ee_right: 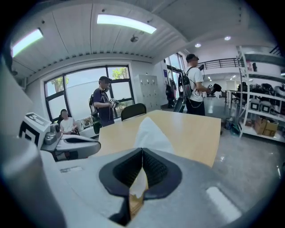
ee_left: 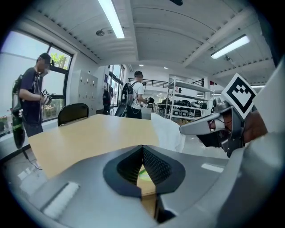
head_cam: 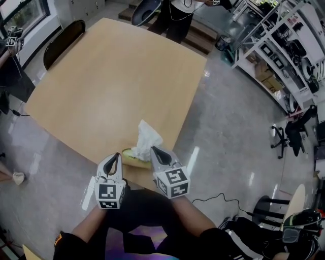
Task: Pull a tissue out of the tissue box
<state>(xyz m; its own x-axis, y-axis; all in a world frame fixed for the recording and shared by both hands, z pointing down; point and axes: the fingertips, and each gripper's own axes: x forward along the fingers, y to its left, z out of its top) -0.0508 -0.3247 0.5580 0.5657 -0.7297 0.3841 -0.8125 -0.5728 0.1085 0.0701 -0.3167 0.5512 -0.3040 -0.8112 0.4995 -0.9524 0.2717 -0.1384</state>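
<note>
A yellow-green tissue box [head_cam: 133, 157] lies at the near edge of the wooden table [head_cam: 117, 76]. A white tissue [head_cam: 148, 135] stands up out of it. My right gripper [head_cam: 152, 149] is shut on the tissue's lower part. In the right gripper view the tissue [ee_right: 151, 133] rises beyond the closed jaws of that gripper [ee_right: 142, 151]. My left gripper [head_cam: 117, 155] is at the box's left end, and whether it touches the box is unclear. Its jaws [ee_left: 142, 147] meet with nothing between them, and a sliver of the green box [ee_left: 143, 172] shows below the pads.
A black chair [head_cam: 63, 40] stands at the table's far left corner. A person [head_cam: 175, 15] stands beyond the far edge and another [ee_left: 33, 100] by the windows. Metal shelves [head_cam: 284, 45] line the right side, with a stool [head_cam: 266, 205] on the grey floor.
</note>
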